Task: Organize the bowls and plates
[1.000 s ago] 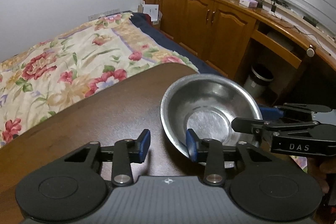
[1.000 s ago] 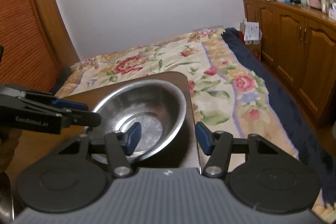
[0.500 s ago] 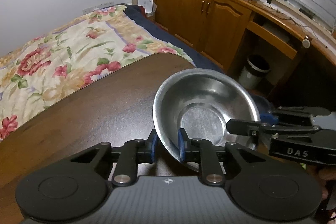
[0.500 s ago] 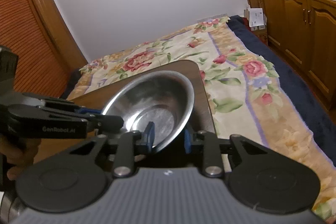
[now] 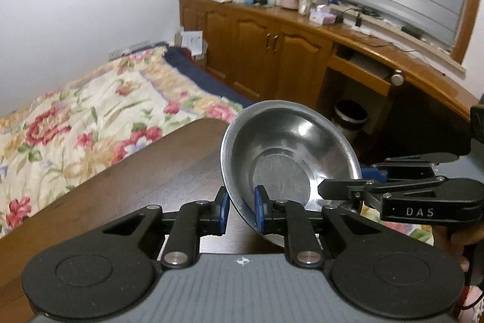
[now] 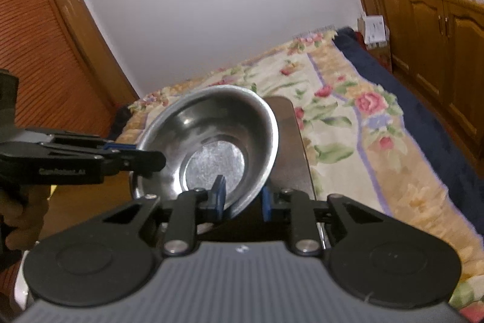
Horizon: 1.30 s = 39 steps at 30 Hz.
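A steel bowl (image 5: 290, 147) hangs tilted above the dark wooden table (image 5: 136, 186), held from two sides. My left gripper (image 5: 241, 211) is shut on its near rim, one blue pad inside the bowl and one outside. My right gripper (image 5: 360, 180) comes in from the right and is shut on the opposite rim. In the right wrist view the same bowl (image 6: 211, 123) leans toward the camera with my right gripper (image 6: 242, 199) pinching its lower rim. There my left gripper (image 6: 142, 152) clamps the rim at the left. The table (image 6: 290, 141) shows beneath.
A bed with a floral cover (image 5: 90, 117) lies beyond the table's far edge. Wooden cabinets (image 5: 272, 50) with a cluttered top line the right wall, and a black bin (image 5: 351, 114) stands under the desk. A wooden door (image 6: 45, 50) is at the left.
Both grippers went from open around the bowl's rim to shut on it. The bowl has since risen off the table and tilted more steeply.
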{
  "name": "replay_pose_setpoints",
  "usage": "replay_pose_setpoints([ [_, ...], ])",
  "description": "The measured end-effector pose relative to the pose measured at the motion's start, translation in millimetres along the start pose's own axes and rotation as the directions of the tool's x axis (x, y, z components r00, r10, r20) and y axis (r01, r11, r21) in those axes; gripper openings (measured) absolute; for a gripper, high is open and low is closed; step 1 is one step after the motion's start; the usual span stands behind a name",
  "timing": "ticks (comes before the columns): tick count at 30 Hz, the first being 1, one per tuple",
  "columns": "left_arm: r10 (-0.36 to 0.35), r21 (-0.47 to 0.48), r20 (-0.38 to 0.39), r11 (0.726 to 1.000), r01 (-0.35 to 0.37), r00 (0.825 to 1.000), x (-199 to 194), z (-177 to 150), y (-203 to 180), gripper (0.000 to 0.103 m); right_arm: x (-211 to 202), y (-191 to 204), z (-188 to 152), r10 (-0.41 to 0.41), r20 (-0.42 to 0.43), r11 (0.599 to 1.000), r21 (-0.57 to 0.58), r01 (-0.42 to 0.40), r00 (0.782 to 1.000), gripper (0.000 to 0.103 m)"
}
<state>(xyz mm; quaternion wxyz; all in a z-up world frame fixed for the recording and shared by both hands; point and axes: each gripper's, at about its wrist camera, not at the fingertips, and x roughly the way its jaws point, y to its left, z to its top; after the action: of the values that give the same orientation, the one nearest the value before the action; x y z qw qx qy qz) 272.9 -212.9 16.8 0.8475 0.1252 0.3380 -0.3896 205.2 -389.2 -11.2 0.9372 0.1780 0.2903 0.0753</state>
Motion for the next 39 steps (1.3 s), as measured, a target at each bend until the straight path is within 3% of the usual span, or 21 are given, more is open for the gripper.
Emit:
replay_pose_setpoints([
  [12,-0.037,-0.002,0.040,0.999,0.037,0.999,-35,-19,-14,0.020,-43,19,-4,-0.002,0.005,0.997,-0.077,0.002,1.000,0.026],
  [39,0.059,-0.098,0.115,0.994,-0.048,0.992,-110,-75,4,0.020,-43,76,-24,0.069,-0.003,0.986,-0.150,-0.069,0.998,0.026],
])
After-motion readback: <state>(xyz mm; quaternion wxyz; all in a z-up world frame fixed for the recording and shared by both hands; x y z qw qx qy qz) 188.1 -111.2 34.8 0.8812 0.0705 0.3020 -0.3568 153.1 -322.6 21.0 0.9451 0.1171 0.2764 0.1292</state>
